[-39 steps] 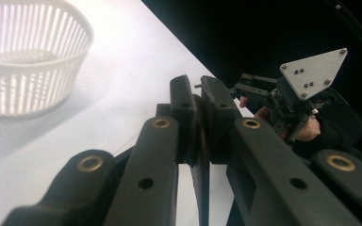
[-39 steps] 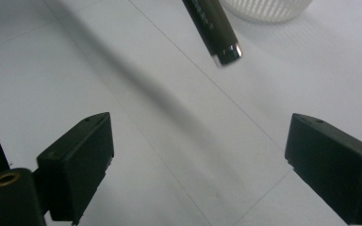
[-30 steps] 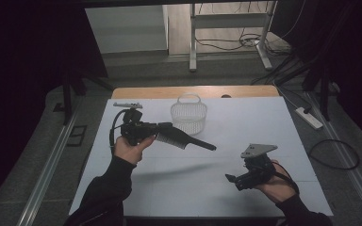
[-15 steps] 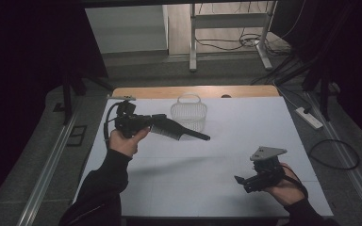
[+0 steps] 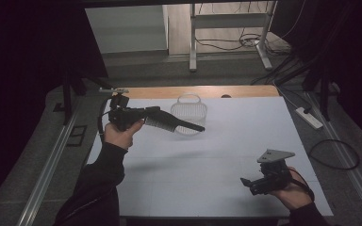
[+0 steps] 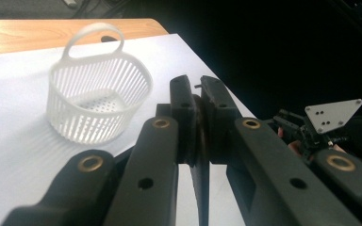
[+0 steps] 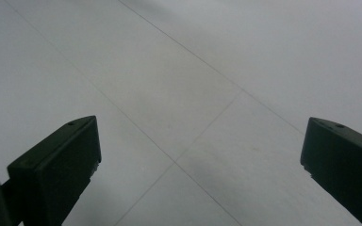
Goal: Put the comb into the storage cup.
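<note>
The left gripper (image 5: 167, 123) pinched a black brush (image 5: 169, 124) above the table (image 5: 245, 136), near the white basket (image 6: 96, 101). The right gripper (image 7: 200, 160) hung over bare table, its 2 jaws spread wide with nothing between them.

Left black two-jaw gripper (image 5: 167, 123): raised above the table in the left hand (image 5: 119, 135), pointing level to the right, jaws pressed together.
Right black two-jaw gripper (image 5: 246, 183): low near the front edge in the right hand (image 5: 290, 193), pointing left, jaws wide apart.

Slatted white plastic basket (image 6: 99, 101), matt white table (image 5: 226, 155), wooden edge (image 5: 245, 91).
</note>
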Demonstrator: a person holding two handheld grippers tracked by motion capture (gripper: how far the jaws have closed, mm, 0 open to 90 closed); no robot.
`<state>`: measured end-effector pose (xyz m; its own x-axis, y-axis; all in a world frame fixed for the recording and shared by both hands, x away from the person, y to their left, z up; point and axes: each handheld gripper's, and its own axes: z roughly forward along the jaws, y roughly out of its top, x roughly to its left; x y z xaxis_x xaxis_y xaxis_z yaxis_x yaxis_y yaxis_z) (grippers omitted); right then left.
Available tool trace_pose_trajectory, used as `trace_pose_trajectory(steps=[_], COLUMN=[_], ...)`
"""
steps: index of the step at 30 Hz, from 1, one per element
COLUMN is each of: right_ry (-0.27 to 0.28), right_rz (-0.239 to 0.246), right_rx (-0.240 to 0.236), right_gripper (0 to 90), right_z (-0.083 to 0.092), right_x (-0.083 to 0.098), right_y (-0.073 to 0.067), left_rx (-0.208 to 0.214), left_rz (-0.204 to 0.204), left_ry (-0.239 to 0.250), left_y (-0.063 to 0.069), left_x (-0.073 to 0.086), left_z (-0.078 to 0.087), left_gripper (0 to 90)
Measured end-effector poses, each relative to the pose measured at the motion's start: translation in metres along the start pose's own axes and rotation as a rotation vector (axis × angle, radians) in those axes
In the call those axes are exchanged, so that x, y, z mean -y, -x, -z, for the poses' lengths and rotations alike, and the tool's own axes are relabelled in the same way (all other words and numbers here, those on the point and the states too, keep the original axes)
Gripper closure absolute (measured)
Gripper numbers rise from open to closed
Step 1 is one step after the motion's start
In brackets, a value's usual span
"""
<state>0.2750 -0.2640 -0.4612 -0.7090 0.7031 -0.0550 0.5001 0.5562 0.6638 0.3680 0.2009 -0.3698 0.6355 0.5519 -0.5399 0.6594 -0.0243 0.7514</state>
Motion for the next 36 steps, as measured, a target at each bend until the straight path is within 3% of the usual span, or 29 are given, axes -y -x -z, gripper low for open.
trace_pose_trajectory(steps=[23,36], right_ry=[0.006,0.006], right_rz=[-0.092,-0.185], right_rx=[0.038,0.044], right_gripper=[0.0,0.0], right_z=[0.018,0.032], right_x=[0.017,0.033], right_y=[0.009,0.017], left_rx=[-0.052,-0.071], left_rz=[0.014,0.036], left_ry=[0.019,0.036], left_y=[-0.010,-0.018], left_x=[-0.023,-0.031], left_z=[0.001,0.004], left_gripper=[83.7,83.6])
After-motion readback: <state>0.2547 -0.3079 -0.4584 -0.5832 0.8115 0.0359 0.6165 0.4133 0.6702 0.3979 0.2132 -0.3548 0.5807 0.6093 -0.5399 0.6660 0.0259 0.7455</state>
